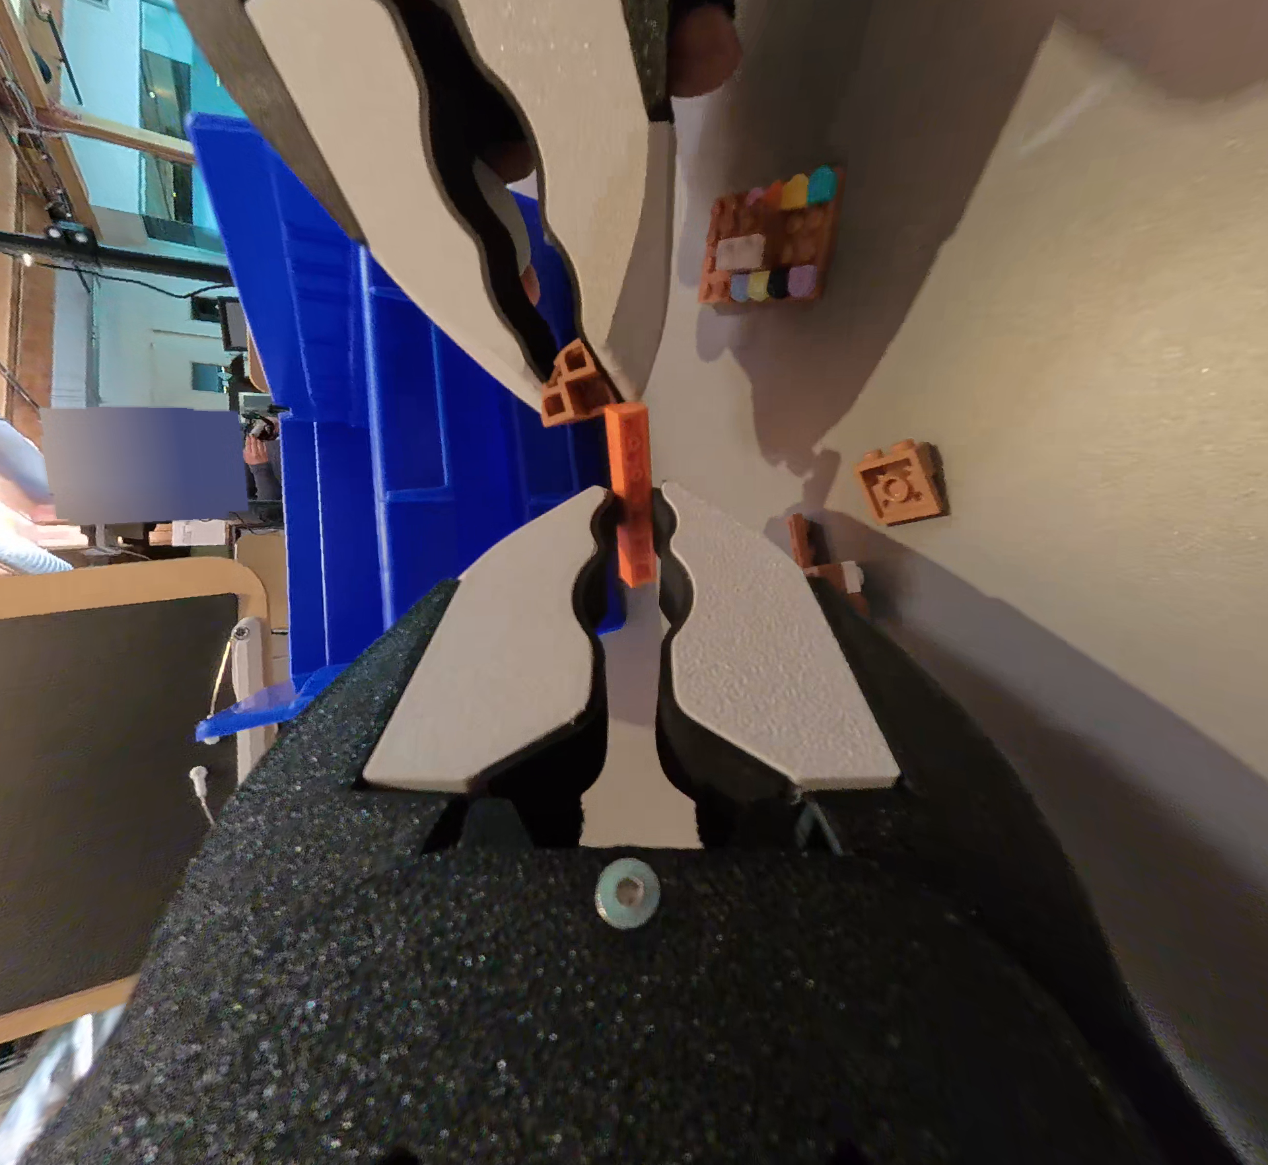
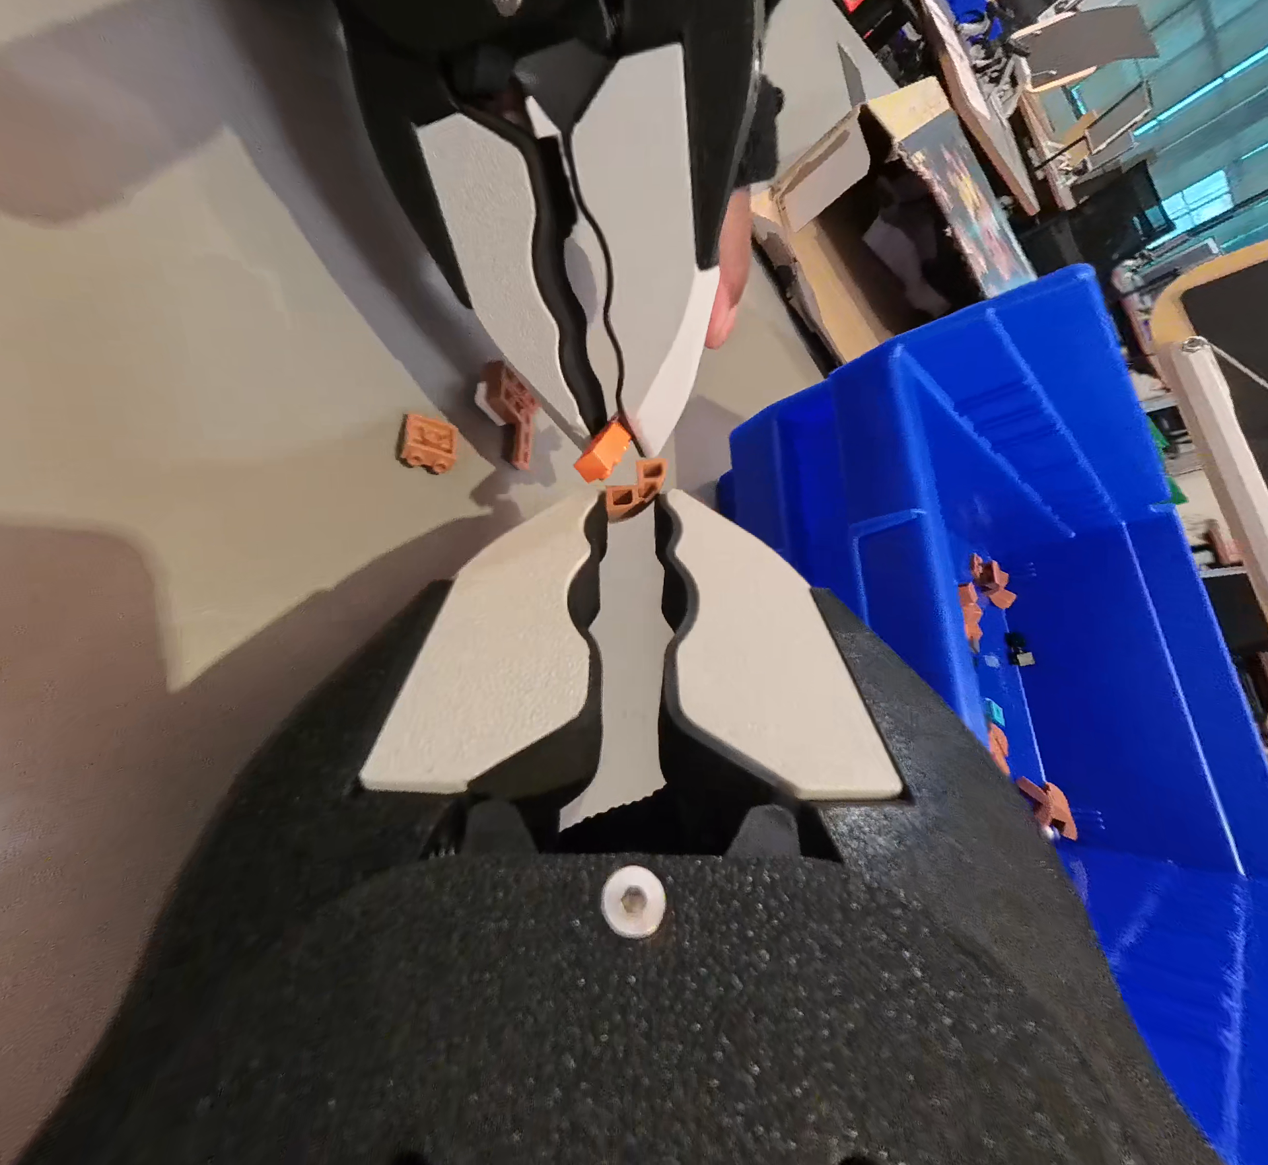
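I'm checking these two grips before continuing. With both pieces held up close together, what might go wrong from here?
1. The left gripper pinches the long orange brick near one end only, so a push at its free end might pivot it out.
2. The right gripper holds the brown stepped piece just at its fingers' tips; it may pop free.
3. Both hang beside the blue bin, so a dropped piece could fall in among the loose bricks.

Grey table (image 1: 1029, 377), loose bricks (image 1: 900, 483), blue bin (image 2: 1029, 514)

Glossy plastic bin (image 2: 1029, 480) (blue), matt table (image 1: 1029, 377).
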